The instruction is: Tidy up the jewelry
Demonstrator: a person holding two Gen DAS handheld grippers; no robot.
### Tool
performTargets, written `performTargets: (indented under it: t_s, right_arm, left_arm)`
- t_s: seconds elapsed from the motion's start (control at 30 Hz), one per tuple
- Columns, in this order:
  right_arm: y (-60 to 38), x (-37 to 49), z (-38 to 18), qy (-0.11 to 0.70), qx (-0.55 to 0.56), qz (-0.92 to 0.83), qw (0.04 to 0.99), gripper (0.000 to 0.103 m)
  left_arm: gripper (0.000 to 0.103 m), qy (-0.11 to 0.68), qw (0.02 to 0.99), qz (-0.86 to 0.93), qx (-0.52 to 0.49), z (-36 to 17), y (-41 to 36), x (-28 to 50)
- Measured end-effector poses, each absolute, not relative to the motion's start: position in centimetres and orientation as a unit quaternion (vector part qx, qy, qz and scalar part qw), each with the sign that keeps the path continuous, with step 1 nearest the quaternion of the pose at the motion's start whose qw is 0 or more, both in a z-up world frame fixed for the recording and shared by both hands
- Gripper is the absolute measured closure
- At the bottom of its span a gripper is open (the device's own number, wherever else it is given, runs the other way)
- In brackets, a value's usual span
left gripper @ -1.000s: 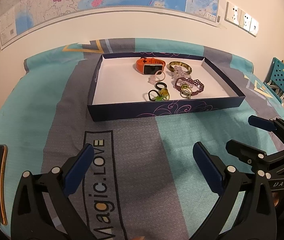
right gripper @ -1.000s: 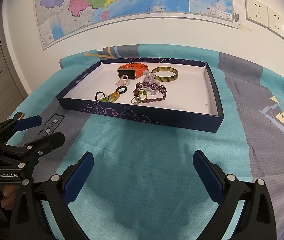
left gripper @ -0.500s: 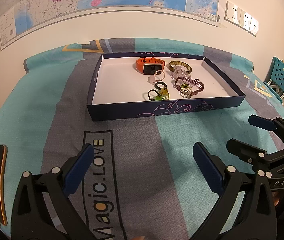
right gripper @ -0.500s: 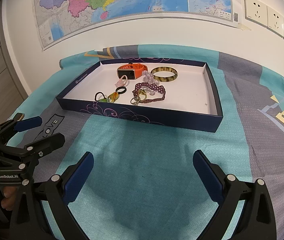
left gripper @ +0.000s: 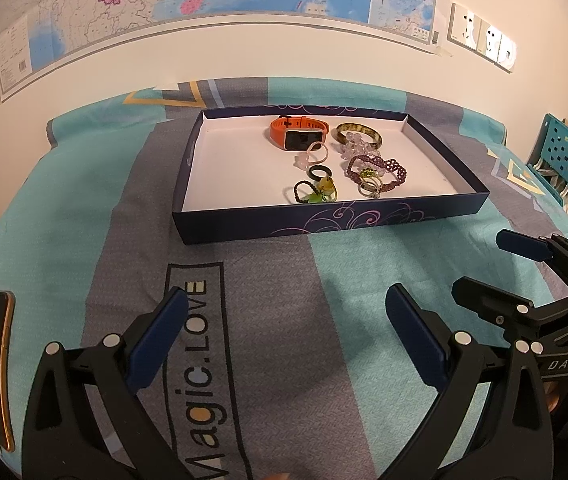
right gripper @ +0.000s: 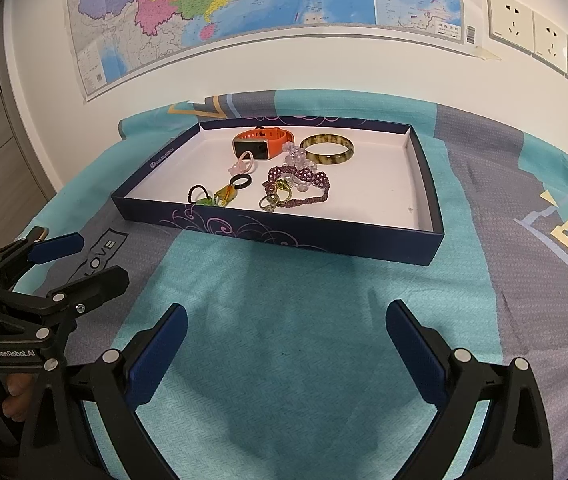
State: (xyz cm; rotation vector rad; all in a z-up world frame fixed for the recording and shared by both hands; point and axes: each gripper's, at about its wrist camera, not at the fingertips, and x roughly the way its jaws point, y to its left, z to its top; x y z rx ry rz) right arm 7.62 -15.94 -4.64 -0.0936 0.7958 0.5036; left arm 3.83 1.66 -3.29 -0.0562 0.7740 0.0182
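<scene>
The box [left gripper: 324, 222] lies on the bed [left gripper: 64, 216] at 12 o'clock from both tools, its long axis running left to right and its open side up. All the jewelry sits inside it, crowded toward the middle and back. The left tool [left gripper: 284, 328] and right tool [right gripper: 286, 334] both hover above the bed short of the box, spread wide and holding nothing.

The bangle [right gripper: 327, 149] lies flat at 1 o'clock in the box. The orange watch [left gripper: 298, 133] stands on its strap's edge at 12 o'clock, screen facing the tools. The purple bracelet [right gripper: 300, 186] overlaps the rings [right gripper: 274, 198] and touches the clear beads [right gripper: 296, 156], so I judge that lifting one piece could drag its neighbours. The black ring [left gripper: 319, 171] and the small rings look hard to pinch off the flat floor and may skid. The green charm [left gripper: 316, 196] sits close behind the near wall, which may block a low approach.
</scene>
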Motion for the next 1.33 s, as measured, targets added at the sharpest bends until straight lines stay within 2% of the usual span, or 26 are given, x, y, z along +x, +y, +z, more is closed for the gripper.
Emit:
performTargets:
  t_s: [1.1,1.33]
  right_arm:
    - [-16.2,7.8,-4.6,0.383,-0.053,0.241,0.890,0.007]
    - [-21.1,10.1,-4.4,0.392,-0.073,0.188,0.897,0.007]
  left_arm:
    - [0.006,0.376,0.926,0.006,-0.025,-3.5,1.7,4.2]
    - [0.006,0.383,0.922,0.015,-0.045,-3.5,3.6,4.4]
